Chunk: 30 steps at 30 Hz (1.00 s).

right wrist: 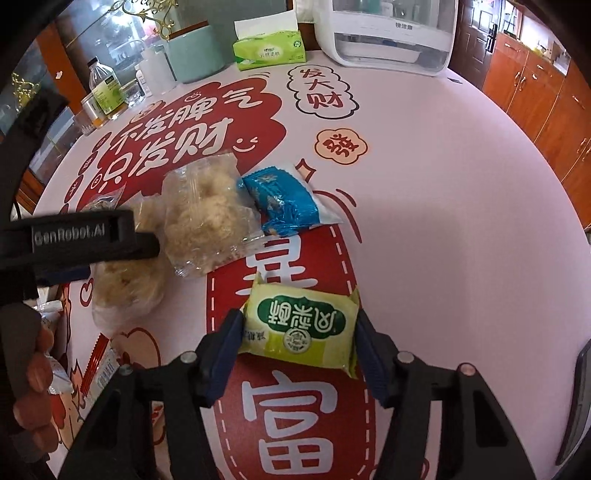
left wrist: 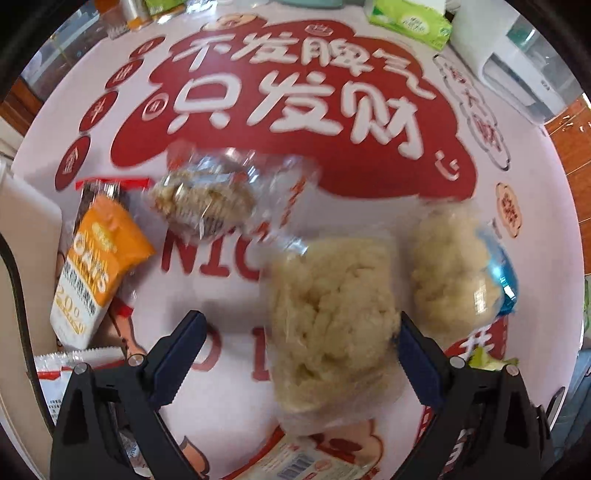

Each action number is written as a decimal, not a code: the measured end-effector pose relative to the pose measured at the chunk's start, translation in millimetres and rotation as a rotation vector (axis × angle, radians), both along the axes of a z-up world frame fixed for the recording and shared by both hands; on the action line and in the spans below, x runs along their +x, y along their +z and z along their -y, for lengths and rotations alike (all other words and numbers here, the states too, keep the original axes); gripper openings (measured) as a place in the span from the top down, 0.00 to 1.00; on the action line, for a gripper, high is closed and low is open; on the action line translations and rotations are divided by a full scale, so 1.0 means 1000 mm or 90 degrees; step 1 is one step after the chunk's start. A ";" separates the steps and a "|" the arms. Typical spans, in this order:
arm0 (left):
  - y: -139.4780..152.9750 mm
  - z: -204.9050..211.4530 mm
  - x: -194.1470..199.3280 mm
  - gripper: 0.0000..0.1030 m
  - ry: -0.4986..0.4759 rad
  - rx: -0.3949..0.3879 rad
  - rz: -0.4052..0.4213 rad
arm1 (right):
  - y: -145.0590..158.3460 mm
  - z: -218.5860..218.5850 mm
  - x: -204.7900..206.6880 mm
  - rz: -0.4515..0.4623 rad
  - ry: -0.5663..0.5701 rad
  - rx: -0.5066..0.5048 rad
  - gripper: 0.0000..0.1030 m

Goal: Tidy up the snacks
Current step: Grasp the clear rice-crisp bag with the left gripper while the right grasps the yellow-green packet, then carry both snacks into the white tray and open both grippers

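Observation:
My left gripper [left wrist: 295, 328] is open, its jaws wide over a clear packet of pale fluffy snack [left wrist: 332, 310] lying on the table. A second such packet with a blue end [left wrist: 454, 266] lies to its right; both show in the right wrist view [right wrist: 207, 210], [right wrist: 284, 199]. A blurred clear packet of brown snack [left wrist: 207, 199] lies further back, and an orange oats packet [left wrist: 96, 273] lies at the left. My right gripper [right wrist: 297, 328] is shut on a yellow-green packet [right wrist: 303, 325] just above the table.
The round table [right wrist: 443, 221] wears a white cloth with red lettering. A green tissue pack [right wrist: 269, 50], a white appliance [right wrist: 388, 33], a teal container [right wrist: 195, 51] and bottles [right wrist: 105, 88] stand at its far edge. More wrapped snacks [left wrist: 66, 373] lie near my left hand.

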State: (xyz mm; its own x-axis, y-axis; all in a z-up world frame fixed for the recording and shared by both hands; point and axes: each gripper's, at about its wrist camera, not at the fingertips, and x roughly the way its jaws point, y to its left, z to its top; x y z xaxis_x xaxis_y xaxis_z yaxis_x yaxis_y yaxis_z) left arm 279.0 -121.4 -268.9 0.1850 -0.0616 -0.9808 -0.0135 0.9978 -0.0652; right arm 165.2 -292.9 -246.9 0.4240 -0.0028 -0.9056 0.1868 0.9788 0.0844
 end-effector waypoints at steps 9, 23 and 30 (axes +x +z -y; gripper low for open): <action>0.015 -0.001 -0.013 0.46 -0.052 0.018 0.048 | 0.003 -0.007 -0.009 0.000 0.007 -0.016 0.48; 0.098 -0.017 -0.071 0.46 -0.173 0.002 0.128 | 0.044 -0.032 -0.048 0.024 0.016 -0.023 0.49; 0.149 -0.059 -0.120 0.46 -0.240 -0.005 0.165 | 0.094 -0.056 -0.080 0.075 0.001 -0.023 0.49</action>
State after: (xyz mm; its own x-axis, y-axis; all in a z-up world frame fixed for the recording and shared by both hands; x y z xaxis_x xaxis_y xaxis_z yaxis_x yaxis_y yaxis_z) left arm 159.0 -62.4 -119.7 0.3879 -0.1789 -0.9042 0.3684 0.9293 -0.0258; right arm 85.2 -237.4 -153.1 0.5275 -0.0332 -0.8489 0.1757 0.9819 0.0708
